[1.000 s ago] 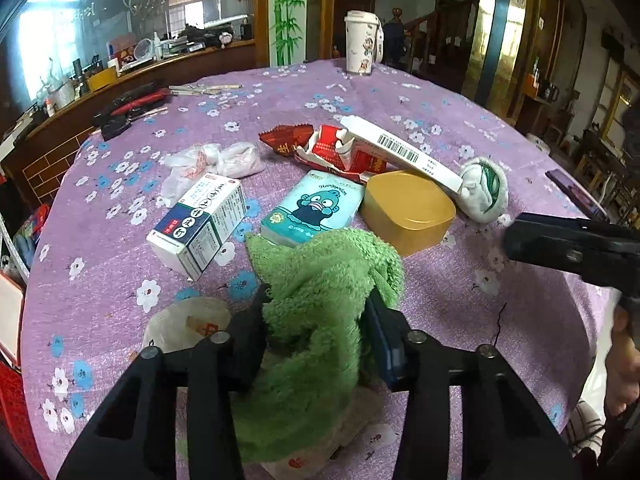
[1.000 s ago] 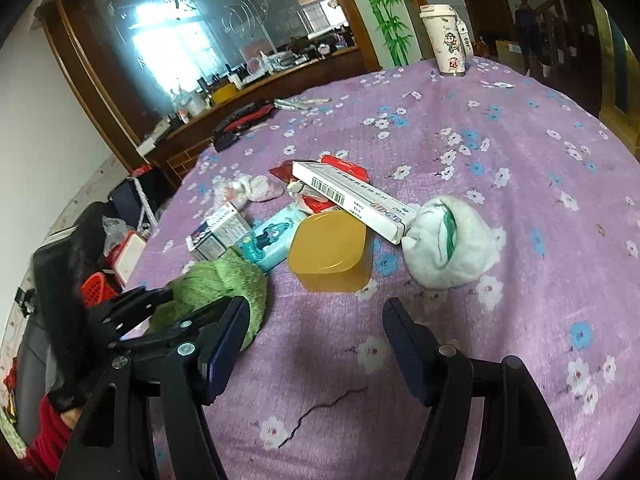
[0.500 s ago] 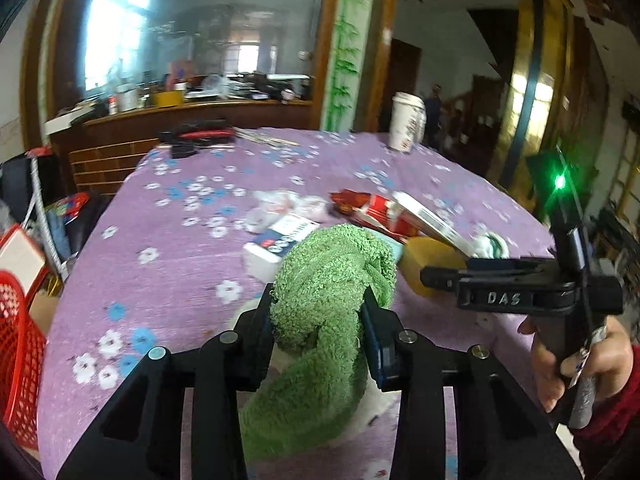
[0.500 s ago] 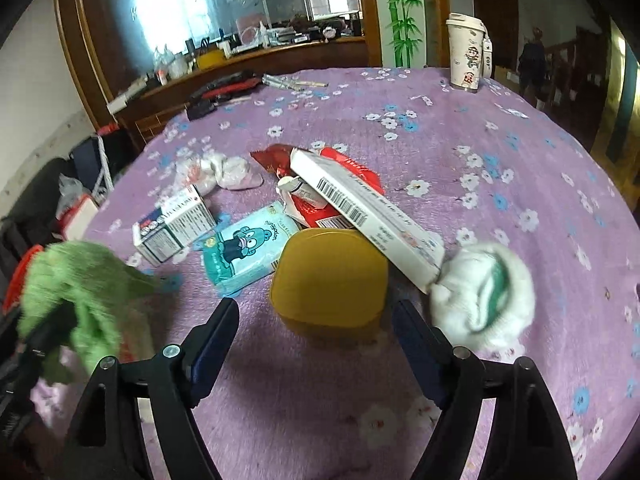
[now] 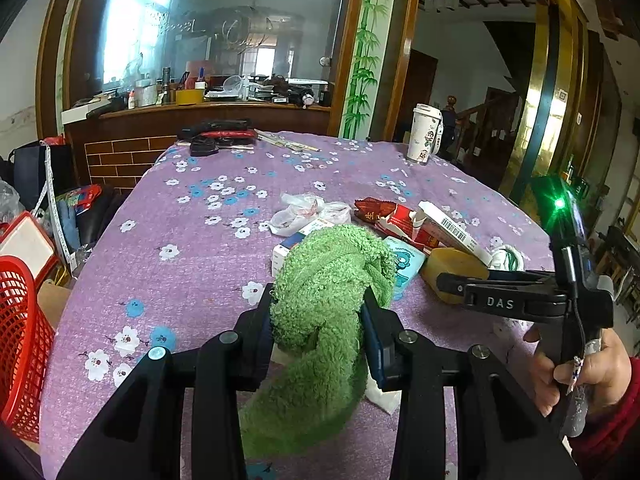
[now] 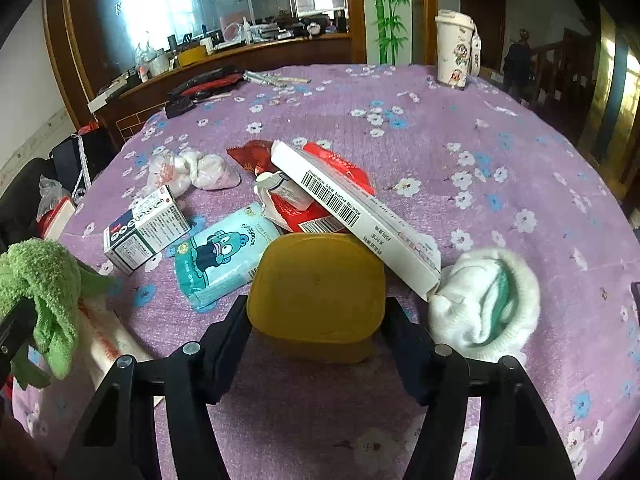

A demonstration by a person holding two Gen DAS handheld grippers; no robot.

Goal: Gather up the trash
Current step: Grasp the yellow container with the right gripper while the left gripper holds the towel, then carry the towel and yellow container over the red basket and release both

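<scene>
Purple cloth printed with white and blue flowers covers the table (image 6: 500, 128), and the litter sits in one cluster around the yellow tub (image 6: 316, 284).

Readable writing is sparse. "DAS" is moulded in white on the side of the right gripper (image 6: 316, 316) as the left wrist view shows it. A long white carton (image 6: 352, 208) leaning on the tub's far rim carries a barcode; its small print is too fine to read. Left of the tub lies a teal tissue pack (image 6: 224, 252) with a cartoon figure, and beyond that a white and blue medicine box (image 6: 144, 228), its text illegible.

The left gripper (image 5: 320, 320) is clenched on a green fluffy cloth (image 5: 324, 312), lifted clear of the table to the tub's left. The right gripper's jaws are closing with the tub between them, fingers at its two sides; whether the pads press yet is unclear.

Right of the tub, touching the carton's end, sits a balled white sock (image 6: 488, 308). Behind the tub the cloth lies open as far as a white tumbler (image 6: 454, 54) near the far edge. A red basket (image 5: 20, 340) stands off the table's left edge.
</scene>
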